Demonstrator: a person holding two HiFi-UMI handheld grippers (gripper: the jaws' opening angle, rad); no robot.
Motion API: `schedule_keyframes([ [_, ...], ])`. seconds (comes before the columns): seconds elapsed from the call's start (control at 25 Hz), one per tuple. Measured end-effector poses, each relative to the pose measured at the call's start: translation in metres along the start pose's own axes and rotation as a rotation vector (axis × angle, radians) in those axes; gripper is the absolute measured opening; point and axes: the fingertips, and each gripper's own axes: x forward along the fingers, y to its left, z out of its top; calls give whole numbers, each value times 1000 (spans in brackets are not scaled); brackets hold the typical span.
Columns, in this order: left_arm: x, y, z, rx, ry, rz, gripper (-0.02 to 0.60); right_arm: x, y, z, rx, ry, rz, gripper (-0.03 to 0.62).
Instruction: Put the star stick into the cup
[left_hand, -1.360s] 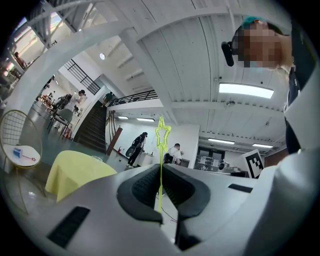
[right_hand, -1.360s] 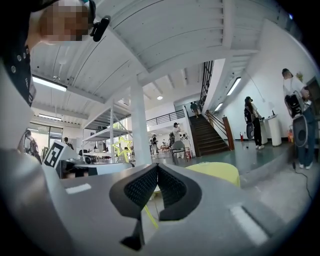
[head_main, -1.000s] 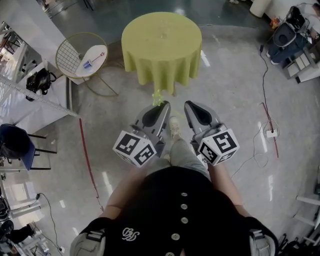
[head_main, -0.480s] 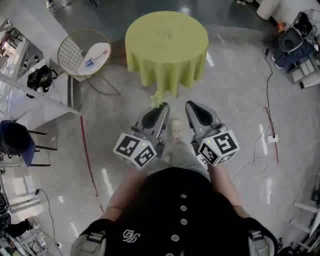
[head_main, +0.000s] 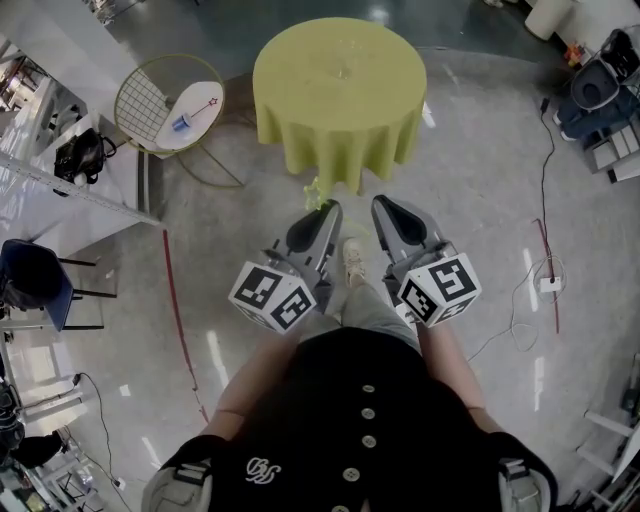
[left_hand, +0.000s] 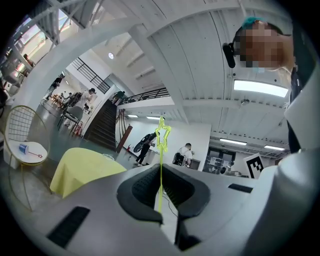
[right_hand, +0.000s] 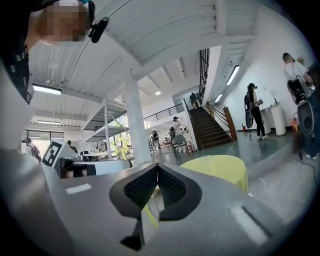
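- Left gripper (left_hand: 161, 172): fingers clamped on the thin shaft of a yellow-green star stick (left_hand: 162, 135). The shaft rises between the pads and the star stands above and beyond the fingertips.
- Right gripper (right_hand: 157, 170): fingers together at the tips, with nothing gripped between them. It is held just beside the left gripper, both in front of the person's body.
- Surface: a round table (head_main: 340, 130) under a yellow-green cloth stands ahead of both sets of fingertips, well apart from them. A small clear cup (head_main: 341, 72) sits near its middle.
- Ahead and to the left of the left fingers stands a side table (head_main: 195, 97) with a white top and a round wire back. On it are a blue cup (head_main: 180, 124) and a red star stick (head_main: 202, 108) lying flat just beside it.
- Room: an open hall with a glossy grey floor (head_main: 480, 200), which carries a red line (head_main: 178, 310) to the left of the fingers and cables (head_main: 545, 200) to the right. A dark staircase (right_hand: 207, 127) and a white pillar (right_hand: 136, 125) lie beyond the fingertips.
- Markings: each marker cube (head_main: 272, 297) bears black-and-white square patterns. A white looped emblem (head_main: 261, 467) on the person's black shirt is too small to read.
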Motion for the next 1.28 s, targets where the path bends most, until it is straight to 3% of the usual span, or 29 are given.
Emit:
schedule_keyframes([
  [0.84,139,93,63,61,-49,84,18,133,-120,52,-8,1,58,5],
  [1.28,204,134,77,64,-62,113,18,183,-179,65,-15,26,87,3],
])
